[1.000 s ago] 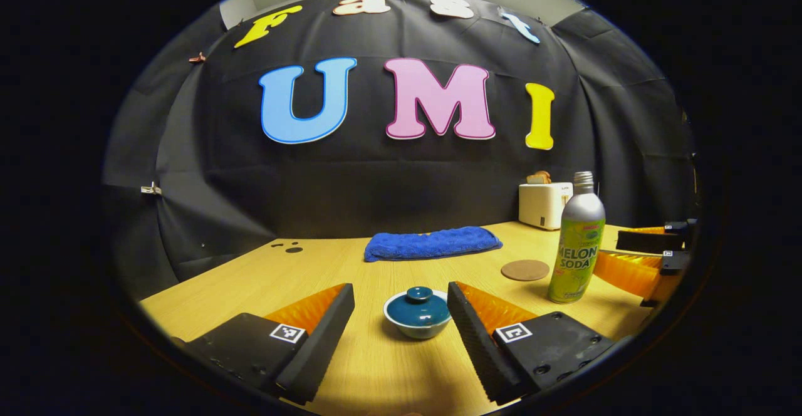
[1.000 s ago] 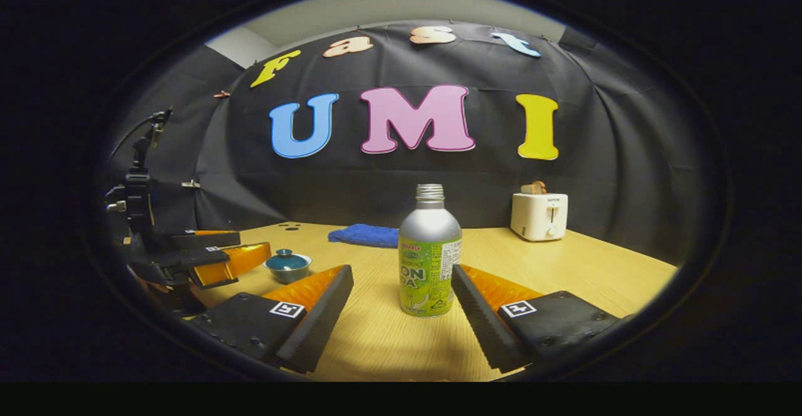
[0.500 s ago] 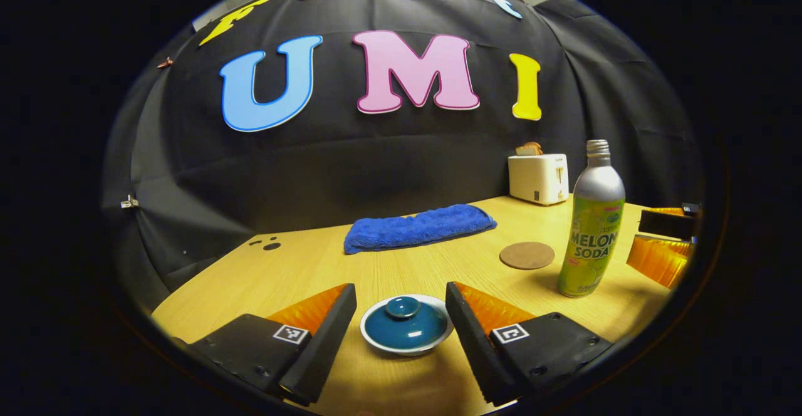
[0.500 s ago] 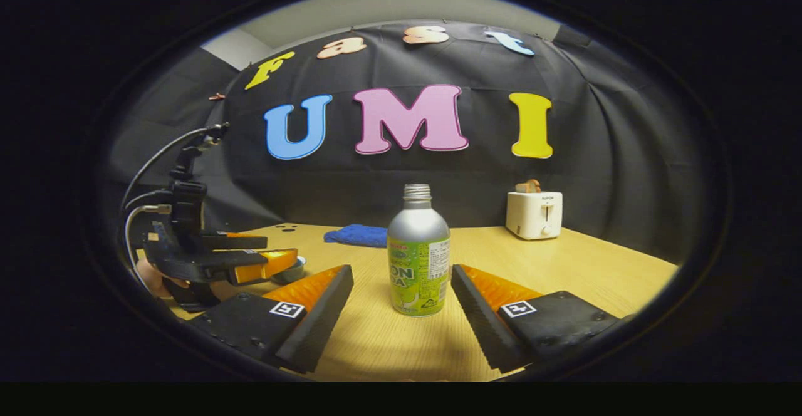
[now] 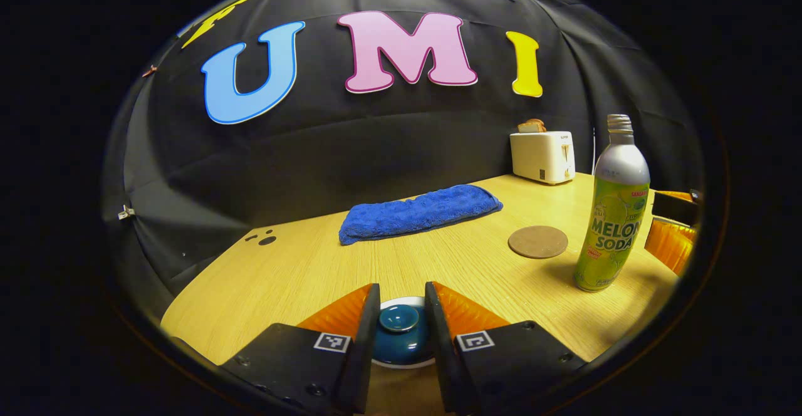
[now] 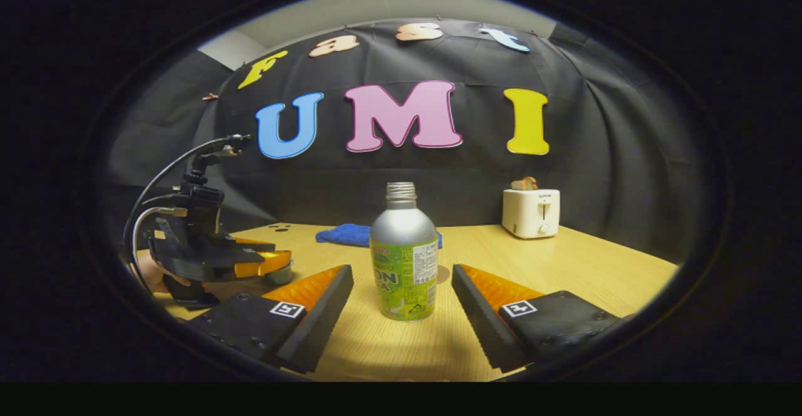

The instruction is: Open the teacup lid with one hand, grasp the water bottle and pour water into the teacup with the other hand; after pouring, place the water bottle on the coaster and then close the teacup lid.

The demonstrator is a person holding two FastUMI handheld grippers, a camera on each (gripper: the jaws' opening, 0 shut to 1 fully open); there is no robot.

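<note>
Water bottle (image 6: pixel 404 252) upright, neck up, between splayed right gripper (image 6: pixel 401 306) fingers

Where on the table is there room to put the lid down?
Bare wood lies left of the teacup, between it and the blue towel. The far right by the toaster is bare too. It is crowded on the right of the left view, around the coaster, bottle and right tongs.

Black cloth wall (image 5: pixel 376 146) backs a wooden table (image 5: pixel 301 272) holding a white toaster (image 5: pixel 542 156).
</note>
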